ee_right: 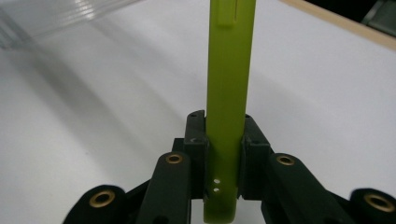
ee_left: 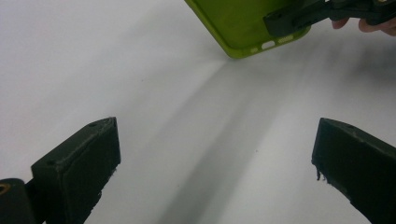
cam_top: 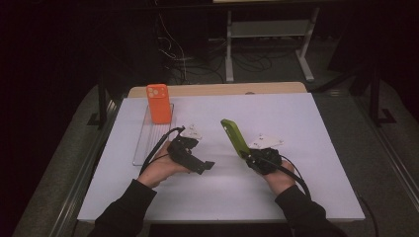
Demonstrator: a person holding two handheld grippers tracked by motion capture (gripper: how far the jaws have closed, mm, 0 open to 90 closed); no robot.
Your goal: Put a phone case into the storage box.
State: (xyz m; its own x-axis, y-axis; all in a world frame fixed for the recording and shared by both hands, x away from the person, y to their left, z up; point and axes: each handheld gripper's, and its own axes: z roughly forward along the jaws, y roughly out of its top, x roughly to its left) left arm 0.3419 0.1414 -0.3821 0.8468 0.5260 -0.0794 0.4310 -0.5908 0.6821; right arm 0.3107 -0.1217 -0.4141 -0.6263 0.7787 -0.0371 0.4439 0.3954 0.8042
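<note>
The right gripper clamps a lime-green phone case by its lower end, with its 2 black jaws pressed flat against the case's 2 faces. In the right gripper view the case rises edge-on straight up from between the jaws, its bottom end with small port holes poking out below them. From the high view the case is lifted clear of the white table and leans away from the person and to the left, near the middle of the tabletop.

The left gripper rests low over the table in the person's left hand, just left of the case and not touching it. Its jaws stand wide apart with nothing but bare white surface between them, as the left gripper view shows; there the green case's bottom corner hangs at the top, with one jaw of the other gripper across it.

An orange phone case stands upright at the far end of a clear acrylic rack on the table's left side, well apart from the green one. Both forearms are in dark sleeves.
</note>
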